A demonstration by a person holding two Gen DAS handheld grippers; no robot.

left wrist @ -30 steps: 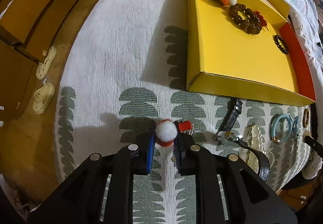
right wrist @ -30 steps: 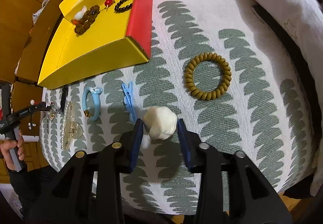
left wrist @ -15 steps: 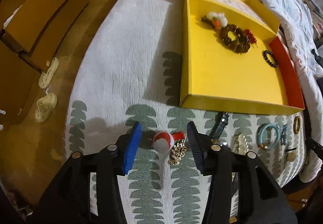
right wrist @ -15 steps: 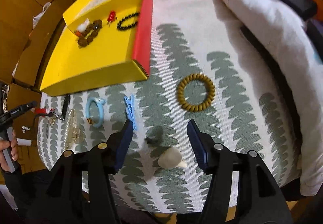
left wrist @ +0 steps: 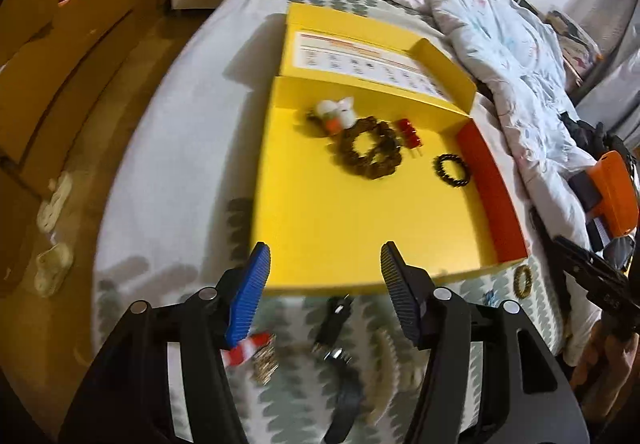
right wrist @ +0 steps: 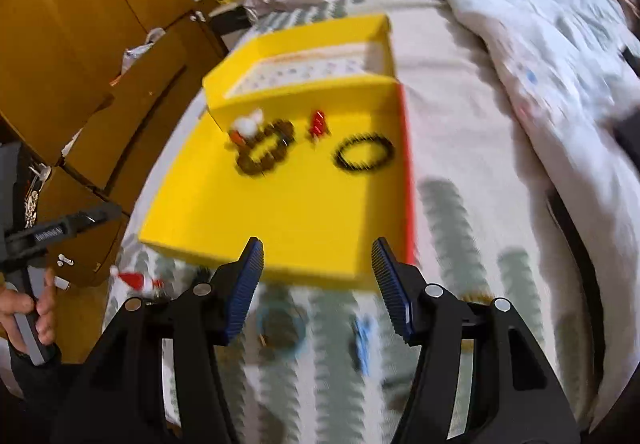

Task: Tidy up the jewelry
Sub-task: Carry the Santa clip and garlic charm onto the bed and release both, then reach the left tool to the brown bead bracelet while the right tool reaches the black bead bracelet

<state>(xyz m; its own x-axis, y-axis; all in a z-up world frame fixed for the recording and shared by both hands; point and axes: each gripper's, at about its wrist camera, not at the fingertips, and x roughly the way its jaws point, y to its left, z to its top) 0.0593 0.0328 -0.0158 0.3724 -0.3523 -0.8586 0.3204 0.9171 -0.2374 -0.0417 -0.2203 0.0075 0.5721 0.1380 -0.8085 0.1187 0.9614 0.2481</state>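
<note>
Both grippers' fingers stand parted and empty over the shallow yellow cardboard tray (left wrist: 320, 228), the left gripper (left wrist: 325, 264) widening its jaws, the right gripper (right wrist: 317, 261) holding its spread.

Four pieces lie in the tray, among them a brown beaded bracelet (left wrist: 370, 154); more wait on the patterned bedspread (left wrist: 168, 148). Only the left view shows the black watch strap (left wrist: 334, 318); only the right shows the blue clip (right wrist: 362, 340).
</note>
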